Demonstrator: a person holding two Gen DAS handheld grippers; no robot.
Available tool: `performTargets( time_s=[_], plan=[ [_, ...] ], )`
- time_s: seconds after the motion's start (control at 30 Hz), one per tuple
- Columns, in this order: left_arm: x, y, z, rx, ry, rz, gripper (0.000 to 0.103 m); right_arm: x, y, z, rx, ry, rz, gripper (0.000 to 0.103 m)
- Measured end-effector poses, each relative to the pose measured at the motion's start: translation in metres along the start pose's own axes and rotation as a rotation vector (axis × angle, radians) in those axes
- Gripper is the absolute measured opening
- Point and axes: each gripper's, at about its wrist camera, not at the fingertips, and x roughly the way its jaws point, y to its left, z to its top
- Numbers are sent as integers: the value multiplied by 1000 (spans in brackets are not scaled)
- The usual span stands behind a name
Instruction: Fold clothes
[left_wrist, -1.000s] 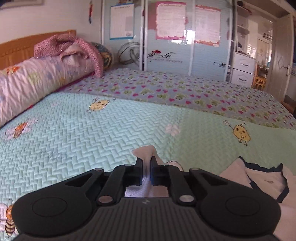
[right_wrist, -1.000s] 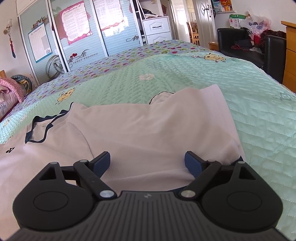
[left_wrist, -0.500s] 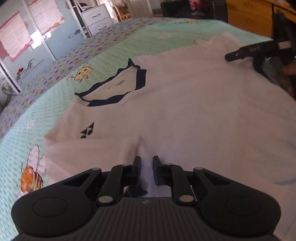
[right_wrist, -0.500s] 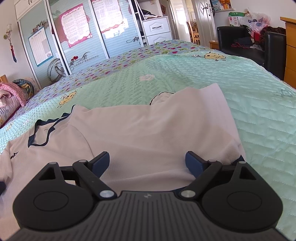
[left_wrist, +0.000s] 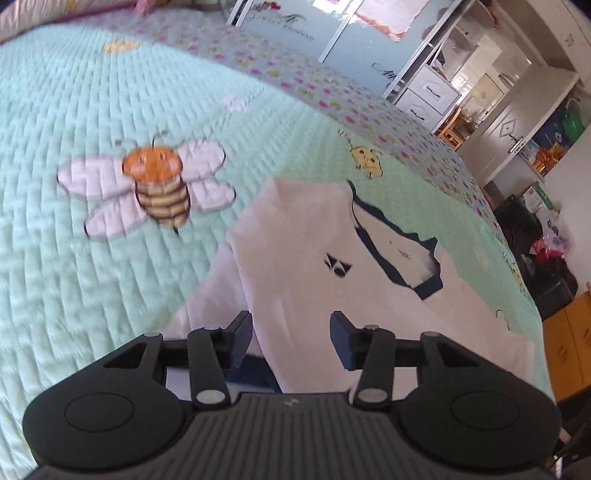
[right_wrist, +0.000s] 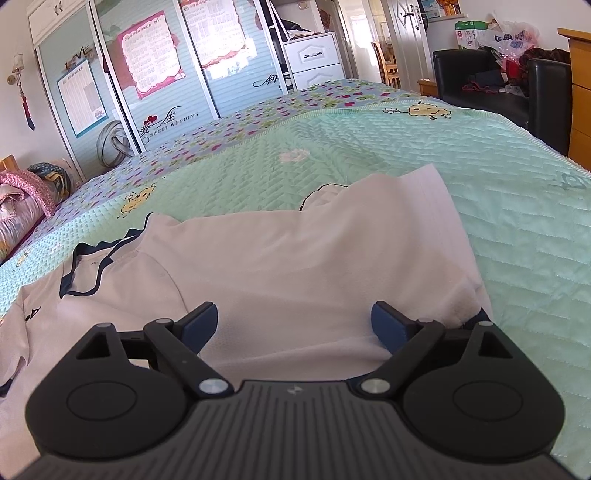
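I count one white T-shirt (right_wrist: 303, 266) with a navy collar on one mint quilted bedspread (left_wrist: 74, 258). I hold two grippers, the left (left_wrist: 291, 338) and the right (right_wrist: 293, 325). One bee (left_wrist: 155, 184) is stitched on the quilt, and two white drawers (right_wrist: 317, 64) stand stacked beyond.

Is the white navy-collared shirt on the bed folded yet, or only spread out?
Partly folded: the white navy-collared shirt has one sleeve side turned over its body, a straight fold edge showing; the rest lies spread.

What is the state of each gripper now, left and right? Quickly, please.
Left gripper: jaws opening, pads apart over the white shirt, gripping nothing.
Right gripper: wide open above the shirt, holding nothing.
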Motion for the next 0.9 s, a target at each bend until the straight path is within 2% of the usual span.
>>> performTargets(
  time_s=[0.23,0.33,0.43,0.53,0.63,0.67,0.73,0.9],
  plan=[
    [6,1,-5,-16,-36,41,48,1,1,1,-3,1,-2,91],
    [14,11,-5,-57,-43,51,48,1,1,1,-4,1,-2,91],
    [17,16,-9,-108,-35,3,48,1,1,1,-5,1,-2,91],
    [17,11,-16,-137,-16,-82,48,1,2,1,-6,1,-2,92],
    [20,-1,-22,-116,-5,-114,47,1,2,0,-8,1,-3,92],
    [22,-6,-22,-93,-6,-99,42,2,2,0,-9,1,-4,92],
    [28,-12,-18,-43,1,-48,6,2,2,0,-12,1,-5,92],
    [24,-23,18,155,34,51,2,2,3,-1,-20,-1,-9,92]
  ],
)
